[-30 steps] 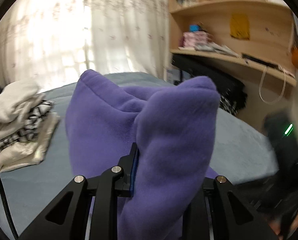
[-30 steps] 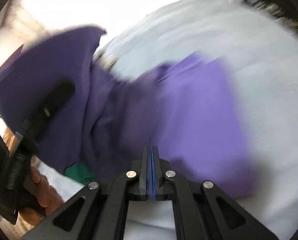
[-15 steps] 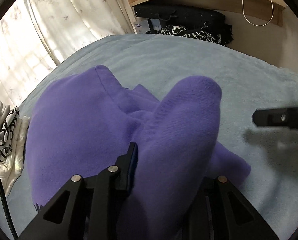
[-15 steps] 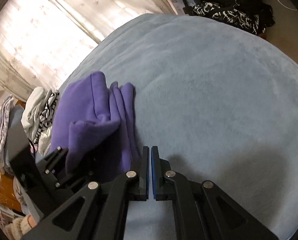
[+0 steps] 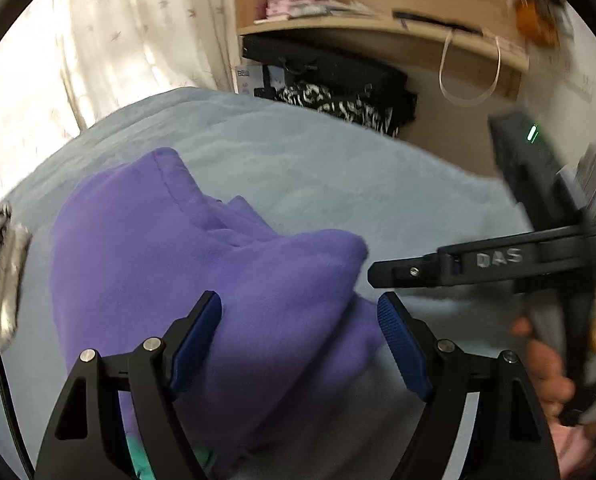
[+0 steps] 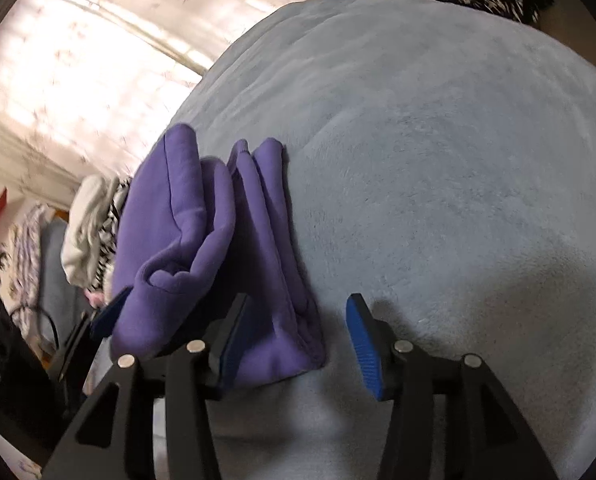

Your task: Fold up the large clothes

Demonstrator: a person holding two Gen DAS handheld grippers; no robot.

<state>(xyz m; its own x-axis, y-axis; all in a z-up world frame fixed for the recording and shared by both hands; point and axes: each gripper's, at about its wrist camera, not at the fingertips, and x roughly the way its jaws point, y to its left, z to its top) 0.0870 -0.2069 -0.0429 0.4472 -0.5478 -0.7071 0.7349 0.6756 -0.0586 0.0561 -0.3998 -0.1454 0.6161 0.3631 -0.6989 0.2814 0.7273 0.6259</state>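
Left wrist view: the purple fleece garment (image 5: 201, 280) is being shown as a thick folded bundle lying on the grey-blue blanket (image 5: 338, 168). The left gripper (image 5: 300, 336) is being held over the bundle's near edge; its jaws have just been opening and are now standing wide apart, with a hump of fleece rising between the blue pads but not being pressed by them. So the garment is being released, not carried. To the right, the right gripper (image 5: 378, 274) is being held by the person's hand (image 5: 550, 380), just past the bundle's edge.

In the right wrist view, the garment (image 6: 201, 248) is being seen side-on as several stacked layers with their rounded folds lined up. The right gripper (image 6: 293, 340) has also just been opening; its jaws are parted, with the corner of the bundle sitting against the left pad and bare blanket (image 6: 438, 160) lying under the right one. Nothing is being clamped.

As a judgement, the folding of this piece is being finished: the folds are made and the bundle is laid down. What is probably left is tidying or moving it toward the pile of folded clothes (image 6: 93, 232) beyond it, which is blurred.
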